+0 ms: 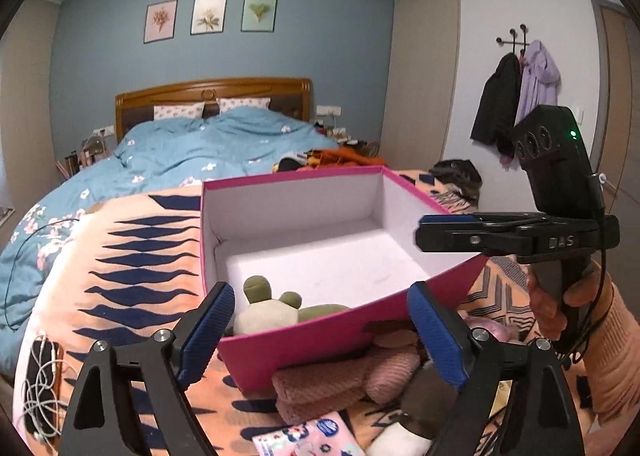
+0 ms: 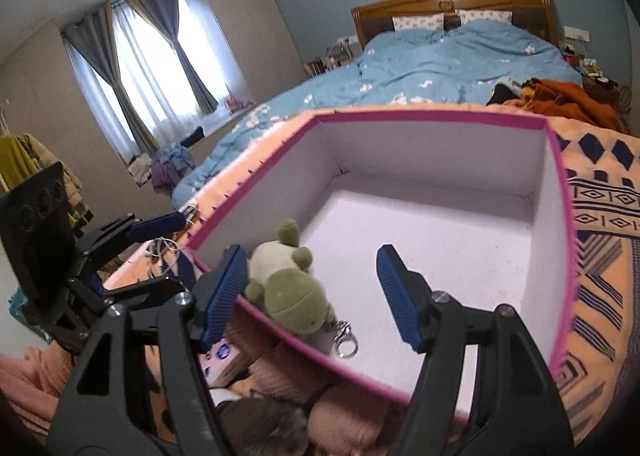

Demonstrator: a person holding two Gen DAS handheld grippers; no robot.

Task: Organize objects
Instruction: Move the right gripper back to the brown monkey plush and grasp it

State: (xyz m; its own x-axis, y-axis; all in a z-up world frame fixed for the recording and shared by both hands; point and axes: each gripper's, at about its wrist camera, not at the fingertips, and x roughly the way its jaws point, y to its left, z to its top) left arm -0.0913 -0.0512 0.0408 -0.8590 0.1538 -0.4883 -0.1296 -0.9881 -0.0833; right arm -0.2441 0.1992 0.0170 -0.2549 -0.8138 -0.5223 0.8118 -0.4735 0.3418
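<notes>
Bed w/ peach-and-navy patterned blanket (image 1: 132, 256): carries open pink cardboard box, white inside (image 2: 440, 192). Box holds green-and-cream plush frog w/ metal keyring (image 2: 288, 284), near corner. Outside, against box front: pink knitted items (image 1: 320, 384), sticker-printed pack (image 1: 308, 436). Left gripper (image 1: 320, 320), right gripper (image 2: 312, 292): jaws wide, empty. Step: frog boxed; next likely grab a knit. Lettering on right gripper's body unclear.
</notes>
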